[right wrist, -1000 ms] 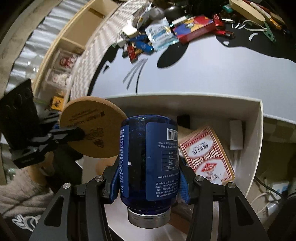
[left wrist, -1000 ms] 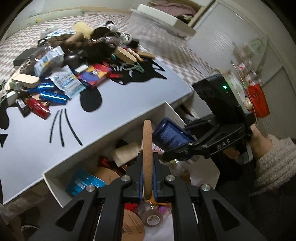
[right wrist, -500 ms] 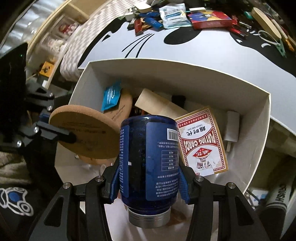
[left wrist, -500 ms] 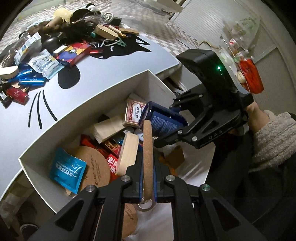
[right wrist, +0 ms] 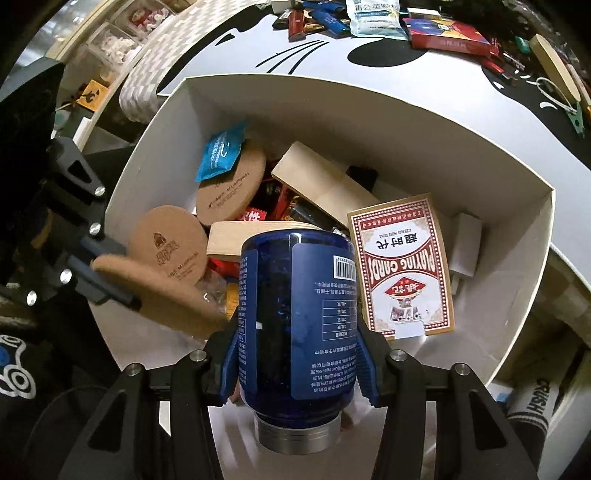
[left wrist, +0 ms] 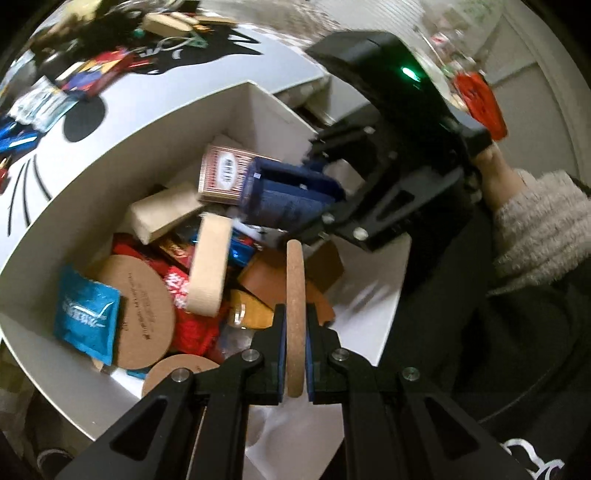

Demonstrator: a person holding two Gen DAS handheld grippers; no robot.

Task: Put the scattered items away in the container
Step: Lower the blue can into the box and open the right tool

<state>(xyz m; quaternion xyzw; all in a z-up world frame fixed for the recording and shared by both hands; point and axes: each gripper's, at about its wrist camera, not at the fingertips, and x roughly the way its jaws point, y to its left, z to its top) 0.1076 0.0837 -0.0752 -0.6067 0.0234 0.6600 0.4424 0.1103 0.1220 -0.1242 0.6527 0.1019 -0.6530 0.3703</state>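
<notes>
My left gripper (left wrist: pixel 295 354) is shut on a round cork coaster (left wrist: pixel 295 295), held edge-on over the near side of the white box (left wrist: pixel 155 122). That coaster (right wrist: pixel 155 291) shows tilted at the left of the right wrist view. My right gripper (right wrist: pixel 295 354) is shut on a dark blue bottle (right wrist: pixel 295 317), cap toward the camera, over the white box (right wrist: pixel 532 236). In the left wrist view the blue bottle (left wrist: pixel 284 199) hangs above the box's right part, in the right gripper (left wrist: pixel 325 206). Scattered items (right wrist: pixel 388 26) lie on the table behind.
The box holds two cork coasters (right wrist: pixel 170 251), a playing-card pack (right wrist: pixel 402 269), a blue sachet (right wrist: pixel 221 155), wooden blocks (right wrist: pixel 317 177) and red packets. The grey cat-face mat (right wrist: pixel 332 59) lies beyond. A person's sleeve (left wrist: pixel 543 229) is at the right. Shelves (right wrist: pixel 110 40) stand at far left.
Both grippers have come forward and down over the box with their loads. The box now fills both views, and the coaster has tilted flatter in the right wrist view.
</notes>
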